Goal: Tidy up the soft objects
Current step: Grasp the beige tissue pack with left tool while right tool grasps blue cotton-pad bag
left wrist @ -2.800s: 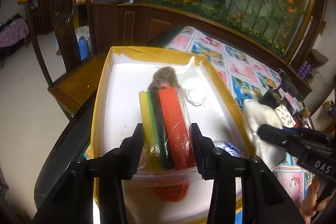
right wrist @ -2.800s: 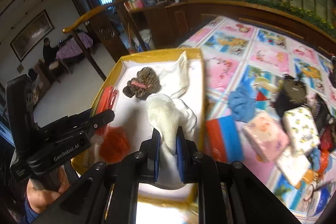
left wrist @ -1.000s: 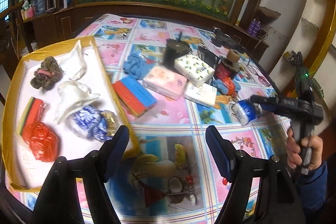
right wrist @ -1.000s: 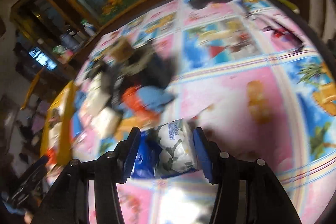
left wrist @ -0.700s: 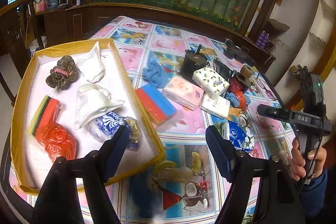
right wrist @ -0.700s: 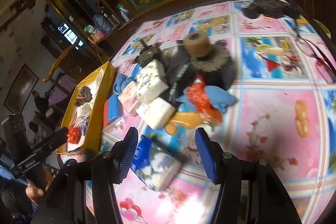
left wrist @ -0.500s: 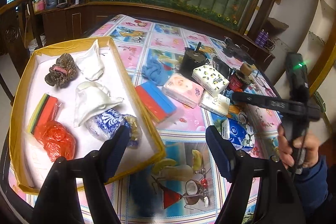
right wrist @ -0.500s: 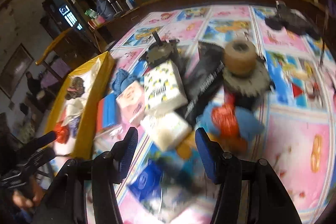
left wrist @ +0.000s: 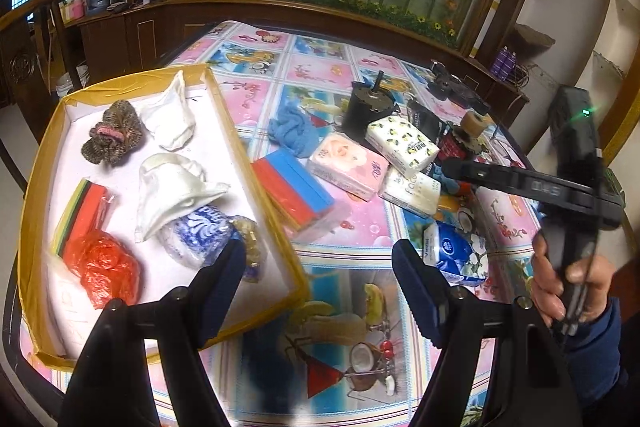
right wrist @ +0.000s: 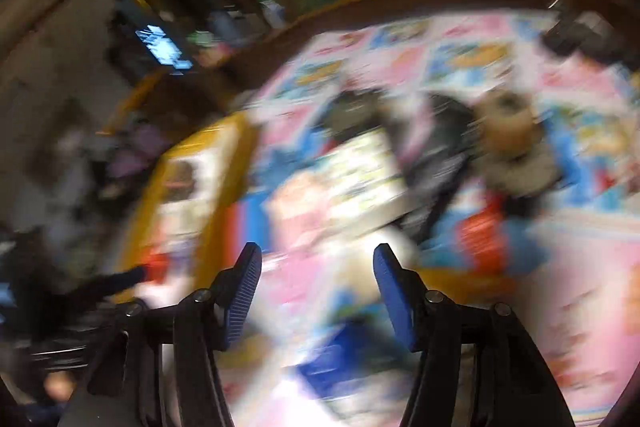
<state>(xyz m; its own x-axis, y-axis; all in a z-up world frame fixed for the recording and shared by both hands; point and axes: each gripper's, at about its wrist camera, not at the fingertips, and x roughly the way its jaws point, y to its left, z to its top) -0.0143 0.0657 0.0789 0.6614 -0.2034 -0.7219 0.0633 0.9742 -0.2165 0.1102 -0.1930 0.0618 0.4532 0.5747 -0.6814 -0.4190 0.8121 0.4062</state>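
- The left gripper [left wrist: 316, 275] sits at the bottom centre of the left wrist view, jaws spread wide and empty, over the near right corner of the yellow-rimmed tray [left wrist: 256, 163] and the patterned tablecloth [left wrist: 352, 307].
- The right gripper [right wrist: 318, 283] fills the bottom centre of the right wrist view; its jaws have just been opening and nothing is between the blue pads [right wrist: 244, 287]. The scene beyond it is heavily blurred.
- In the left wrist view the right gripper shows at the right edge, held by a hand [left wrist: 568, 283] in a blue sleeve, with its fingers stretched above the cluster of packets.
- A blue tissue packet [left wrist: 456, 255] lies on the tablecloth at lower right of centre, just below those fingers and apart from them.
- Inside the tray, at the left of the frame, lie a red plastic bag [left wrist: 100, 267], a striped sponge pack [left wrist: 80, 211], a white cloth [left wrist: 172, 191], a blue-and-white packet [left wrist: 200, 235] and a brown scrunchie [left wrist: 112, 139].
- Right of the tray rest a red-and-blue sponge pack [left wrist: 292, 191], a pink tissue pack [left wrist: 348, 163] and a blue cloth [left wrist: 292, 127].
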